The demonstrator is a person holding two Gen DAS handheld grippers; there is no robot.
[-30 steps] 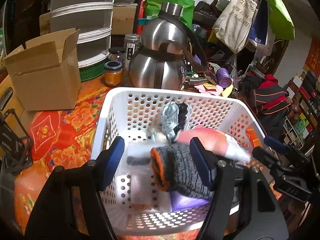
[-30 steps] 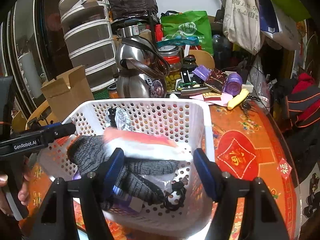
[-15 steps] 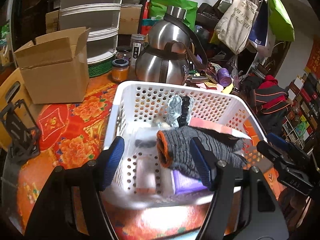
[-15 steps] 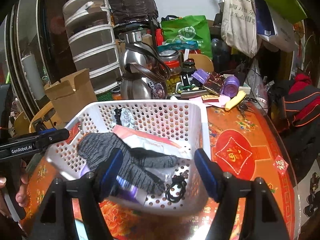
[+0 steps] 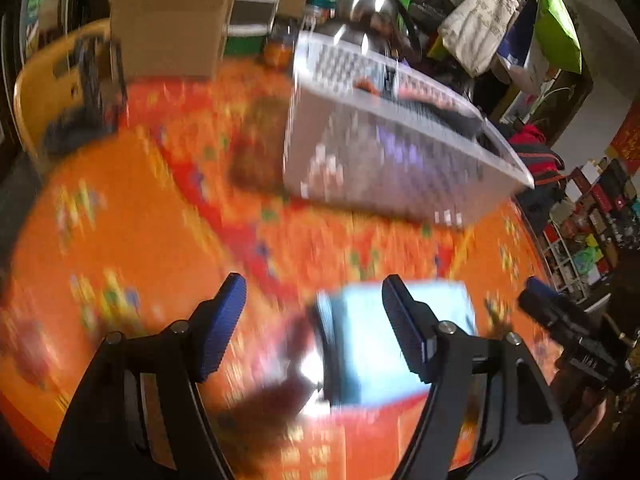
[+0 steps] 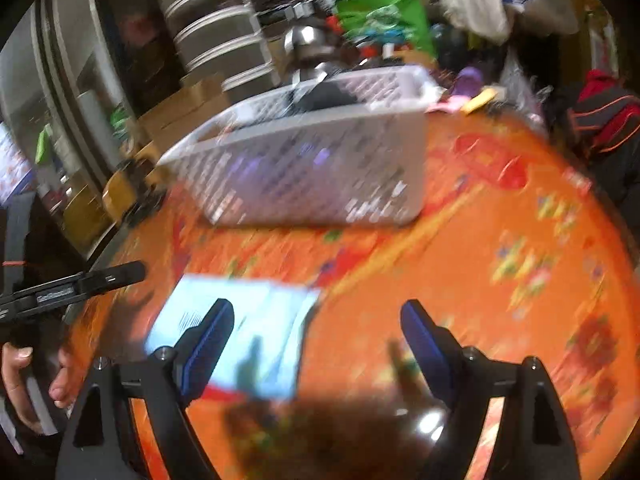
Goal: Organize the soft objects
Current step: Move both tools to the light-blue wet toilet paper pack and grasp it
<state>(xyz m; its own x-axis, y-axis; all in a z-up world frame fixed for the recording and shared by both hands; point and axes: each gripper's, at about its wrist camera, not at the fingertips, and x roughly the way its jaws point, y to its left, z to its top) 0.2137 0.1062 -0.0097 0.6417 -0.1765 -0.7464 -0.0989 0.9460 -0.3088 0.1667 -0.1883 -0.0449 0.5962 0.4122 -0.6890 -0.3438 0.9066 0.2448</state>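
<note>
Both views are heavily motion-blurred; fine detail is not readable. The white perforated plastic basket [image 5: 384, 148] stands on the round table covered with an orange-and-red floral cloth [image 5: 132, 216], toward the far side. Inside the basket, dark grey knitted fabric [image 5: 452, 116] shows above the rim, and a purple item [image 6: 280, 160] is visible through the side holes; its nature cannot be determined. The left gripper [image 5: 314, 326] sits above the near part of the table with its blue-padded jaws wide apart and nothing between them. The right gripper [image 6: 316, 340] is likewise over the near table, jaws spread wide and holding nothing. A bright light-blue rectangular patch [image 6: 236, 336] lies on the cloth beneath the grippers; whether it is an object or a reflection cannot be told. Behind the basket stand a shiny steel kettle [image 5: 368, 4], a brown cardboard box [image 5: 168, 20] and stacked grey plastic drawers [image 6: 224, 36]. Cloth tote bags [image 5: 480, 24] hang at the upper right of the left wrist view.
</note>
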